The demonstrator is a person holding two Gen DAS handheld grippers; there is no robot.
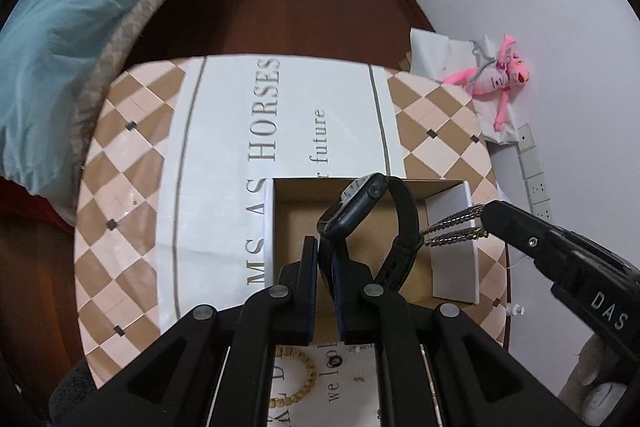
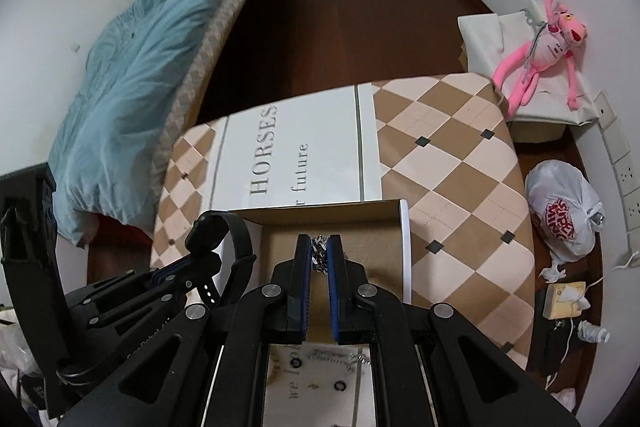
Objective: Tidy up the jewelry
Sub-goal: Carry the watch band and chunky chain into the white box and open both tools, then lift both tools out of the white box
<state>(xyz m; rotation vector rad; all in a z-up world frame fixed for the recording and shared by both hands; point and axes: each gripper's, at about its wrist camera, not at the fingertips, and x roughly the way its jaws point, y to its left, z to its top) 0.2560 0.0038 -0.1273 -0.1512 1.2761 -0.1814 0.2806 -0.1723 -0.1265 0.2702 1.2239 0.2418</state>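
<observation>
Placement is in hand: left gripper (image 1: pixel 325 259) clamps the black watch (image 1: pixel 362 211) and right gripper (image 2: pixel 319 259) pinches the silver chain (image 1: pixel 454 227), both above the open box (image 1: pixel 454 267), calling for lowering and release.

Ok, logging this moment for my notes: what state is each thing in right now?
Left claw: shut on the black smartwatch's strap.
Black smartwatch: held above the box, strap looped.
Right claw: shut on the silver chain.
Silver chain: pinched, stretched over the box's side.
Open cardboard box: lidless, on the table.
</observation>
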